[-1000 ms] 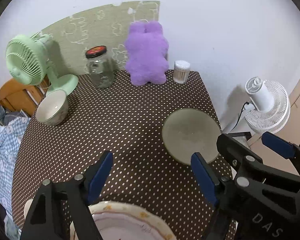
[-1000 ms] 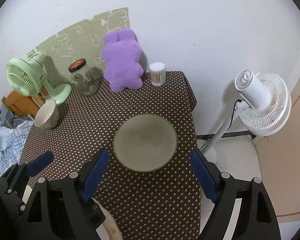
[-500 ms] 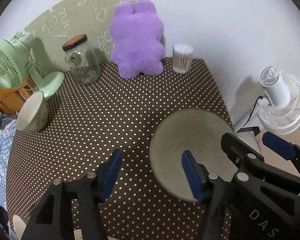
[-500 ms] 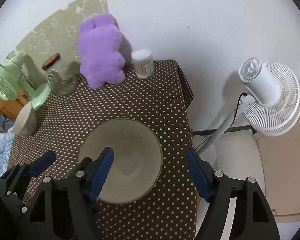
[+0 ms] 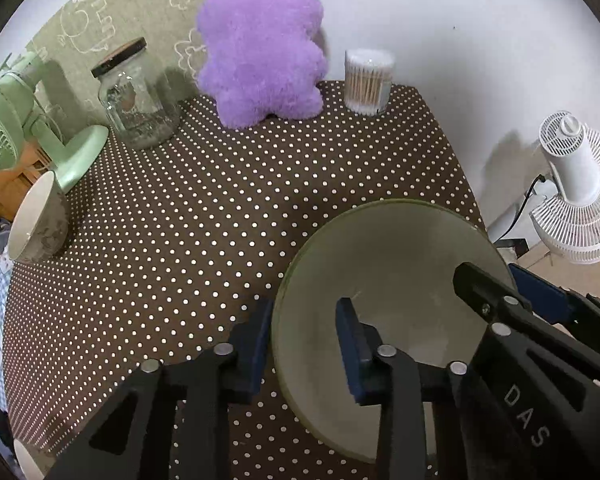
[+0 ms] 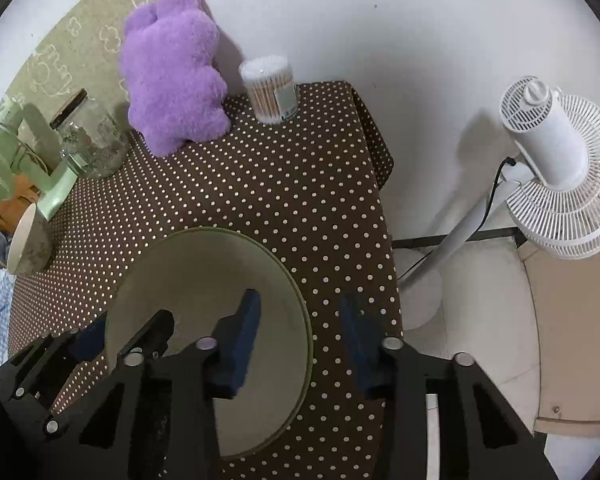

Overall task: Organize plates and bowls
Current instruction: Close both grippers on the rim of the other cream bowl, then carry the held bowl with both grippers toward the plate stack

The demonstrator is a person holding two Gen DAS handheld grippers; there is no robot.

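A wide olive-green bowl [image 5: 392,264] [image 6: 204,280] sits near the right edge of the dotted table. My left gripper [image 5: 304,344] straddles its left rim, one blue pad outside and one inside. The jaws are closing, with gaps still showing at the rim. My right gripper [image 6: 300,340] straddles the right rim the same way and is also closing without pressing on it. Each gripper shows in the other's view, the right gripper [image 5: 512,292] and the left gripper [image 6: 116,332]. A small beige bowl [image 5: 36,224] [image 6: 28,240] lies tipped on its side at the table's left edge.
Along the back wall stand a purple plush toy [image 5: 260,44], a glass jar [image 5: 136,100], a tub of cotton swabs [image 5: 368,80] and a green desk fan [image 5: 4,124]. A white floor fan [image 6: 556,168] stands beyond the table's right edge [image 6: 388,216].
Both grippers came down and forward onto the green bowl and their jaws narrowed around its rims. The flowered plate at the near edge dropped out of the left view.
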